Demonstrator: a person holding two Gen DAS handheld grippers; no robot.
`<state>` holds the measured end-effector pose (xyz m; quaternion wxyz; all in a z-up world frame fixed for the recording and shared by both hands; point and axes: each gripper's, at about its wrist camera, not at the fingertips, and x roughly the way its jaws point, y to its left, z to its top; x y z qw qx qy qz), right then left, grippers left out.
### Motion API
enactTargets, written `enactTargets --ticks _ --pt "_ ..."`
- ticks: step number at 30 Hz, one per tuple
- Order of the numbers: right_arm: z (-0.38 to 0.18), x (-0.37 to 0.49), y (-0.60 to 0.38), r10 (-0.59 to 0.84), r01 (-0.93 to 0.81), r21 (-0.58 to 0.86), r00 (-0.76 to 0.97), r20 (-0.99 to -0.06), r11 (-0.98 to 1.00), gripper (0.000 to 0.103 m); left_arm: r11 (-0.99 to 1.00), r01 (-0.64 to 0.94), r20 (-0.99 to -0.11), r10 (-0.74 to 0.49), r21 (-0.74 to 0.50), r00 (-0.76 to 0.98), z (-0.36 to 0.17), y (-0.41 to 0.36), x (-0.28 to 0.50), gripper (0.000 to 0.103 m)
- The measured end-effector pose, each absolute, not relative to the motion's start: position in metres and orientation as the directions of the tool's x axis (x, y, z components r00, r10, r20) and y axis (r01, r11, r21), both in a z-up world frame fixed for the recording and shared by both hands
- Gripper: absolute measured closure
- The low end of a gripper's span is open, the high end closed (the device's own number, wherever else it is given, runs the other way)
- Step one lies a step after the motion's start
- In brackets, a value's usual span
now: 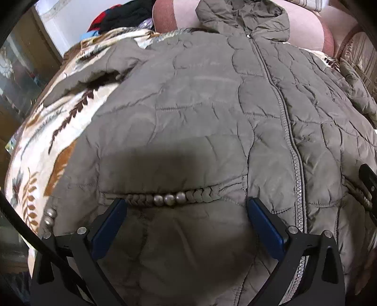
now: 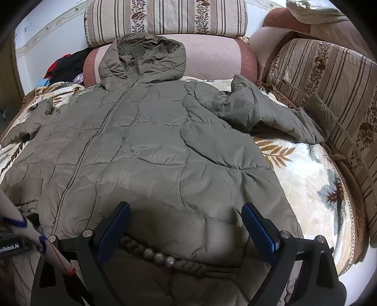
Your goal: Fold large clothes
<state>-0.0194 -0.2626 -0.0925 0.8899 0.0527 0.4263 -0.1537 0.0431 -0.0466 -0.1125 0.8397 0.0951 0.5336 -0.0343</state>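
An olive quilted hooded jacket lies spread front-up on a floral blanket; it also shows in the right wrist view. Its hood rests against the sofa back, its zipper is closed. One sleeve lies out to the right, the other sleeve to the left. My left gripper is open just above the left pocket's braided, pearl-trimmed edge. My right gripper is open above the right pocket trim. Neither holds anything.
The floral blanket covers the seat. Striped cushions stand behind, and another cushion stands at the right. A pile of dark and red clothes lies at the back left. A cabinet stands at the left.
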Motion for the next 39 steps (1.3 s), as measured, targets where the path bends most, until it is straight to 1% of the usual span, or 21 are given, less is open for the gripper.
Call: enactTargets --ticks 8,14,18,24,28,39 --pt "-0.086 -0.02 -0.255 -0.237 0.31 -0.054 0.594 -0.769 0.949 0.006 0.98 0.173 -0.909 0.02 0.101 0.417 -0.119 -0.045 0.041 0.0" --pt "-0.072 -0.026 -0.247 -0.251 0.301 -0.074 0.611 -0.75 0.951 0.006 0.982 0.182 -0.908 -0.023 0.059 0.417 -0.108 -0.039 0.035 0.001" --pt "-0.065 -0.03 -0.241 -0.258 0.3 -0.081 0.616 -0.744 0.951 0.006 0.984 0.17 -0.889 -0.033 0.051 0.458 -0.093 -0.033 0.028 0.001" --pt "-0.059 -0.035 -0.233 -0.251 0.298 -0.075 0.614 -0.748 0.952 0.006 0.989 0.145 -0.836 -0.047 0.04 0.547 -0.061 -0.02 0.018 0.001" --pt "-0.055 -0.036 -0.226 -0.258 0.293 -0.087 0.616 -0.744 0.952 0.006 0.988 0.142 -0.803 -0.042 0.054 0.594 -0.047 -0.014 0.012 0.001" --pt "-0.049 -0.035 -0.206 -0.256 0.257 -0.118 0.612 -0.748 0.959 0.006 0.993 0.118 -0.8 -0.053 0.022 0.598 -0.042 0.008 0.014 0.001"
